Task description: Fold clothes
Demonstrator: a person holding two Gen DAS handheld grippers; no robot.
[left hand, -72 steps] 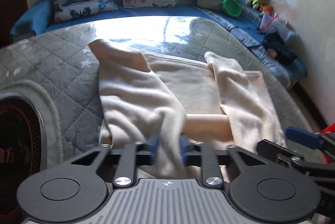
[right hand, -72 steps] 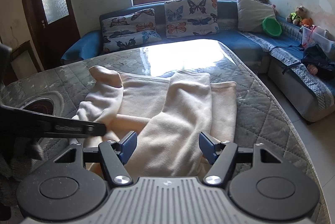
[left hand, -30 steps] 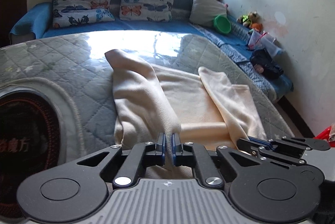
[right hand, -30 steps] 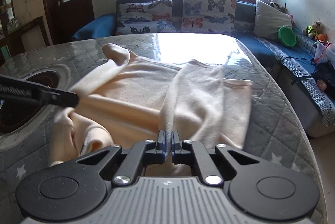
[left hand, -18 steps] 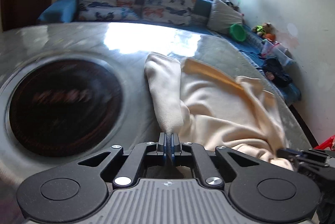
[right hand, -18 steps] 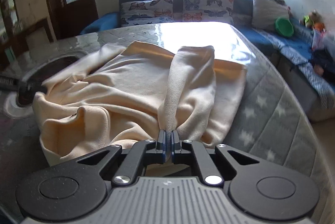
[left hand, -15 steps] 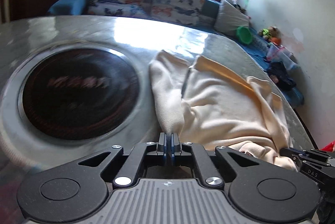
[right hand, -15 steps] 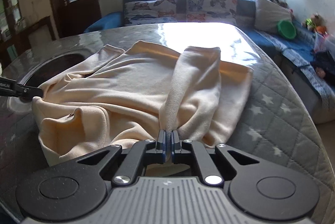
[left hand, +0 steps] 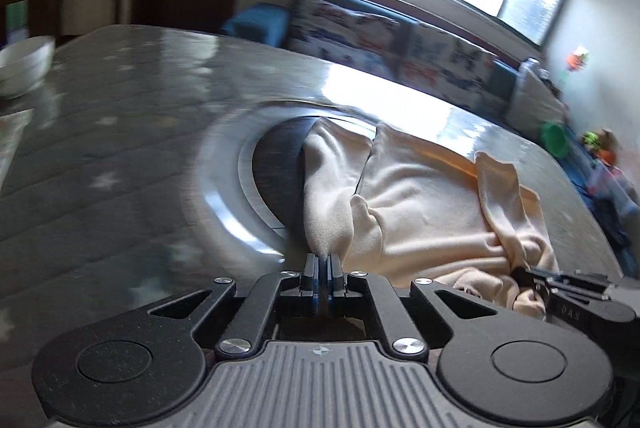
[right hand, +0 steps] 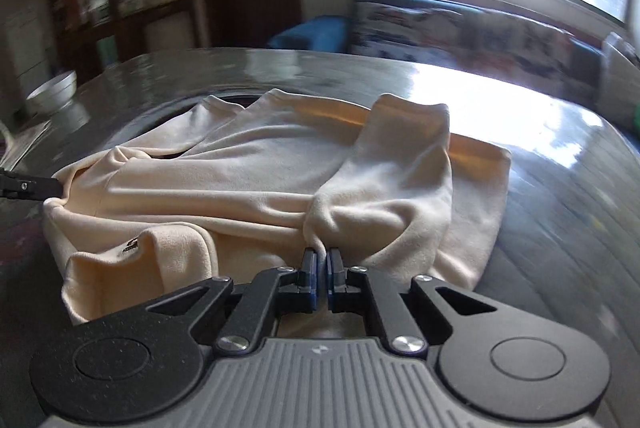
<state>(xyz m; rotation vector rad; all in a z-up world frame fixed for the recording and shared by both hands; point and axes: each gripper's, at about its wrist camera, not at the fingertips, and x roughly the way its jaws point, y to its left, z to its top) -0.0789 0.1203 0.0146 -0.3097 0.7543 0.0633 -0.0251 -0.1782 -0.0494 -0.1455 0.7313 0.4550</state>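
Observation:
A cream fleece garment [left hand: 424, 203] lies bunched on the quilted grey table cover [left hand: 120, 163], both sleeves folded over its body. My left gripper [left hand: 323, 260] is shut on the left sleeve's near end. My right gripper [right hand: 322, 255] is shut on the right sleeve's near end; the garment [right hand: 248, 179] spreads ahead of it. The right gripper also shows at the lower right of the left wrist view [left hand: 560, 284], and the left gripper's tip at the left edge of the right wrist view [right hand: 28, 187].
A dark round inset [left hand: 280, 163] in the table lies partly under the garment. A white bowl [left hand: 24, 63] sits at the table's far left, also in the right wrist view [right hand: 54, 89]. A blue sofa with butterfly cushions [left hand: 392, 39] stands behind; a dark door and shelves are at back left.
Both grippers, still shut on the sleeves, have dragged the garment leftward across the table; it now overlaps the round inset and is more bunched. The views have swung left, showing the bowl.

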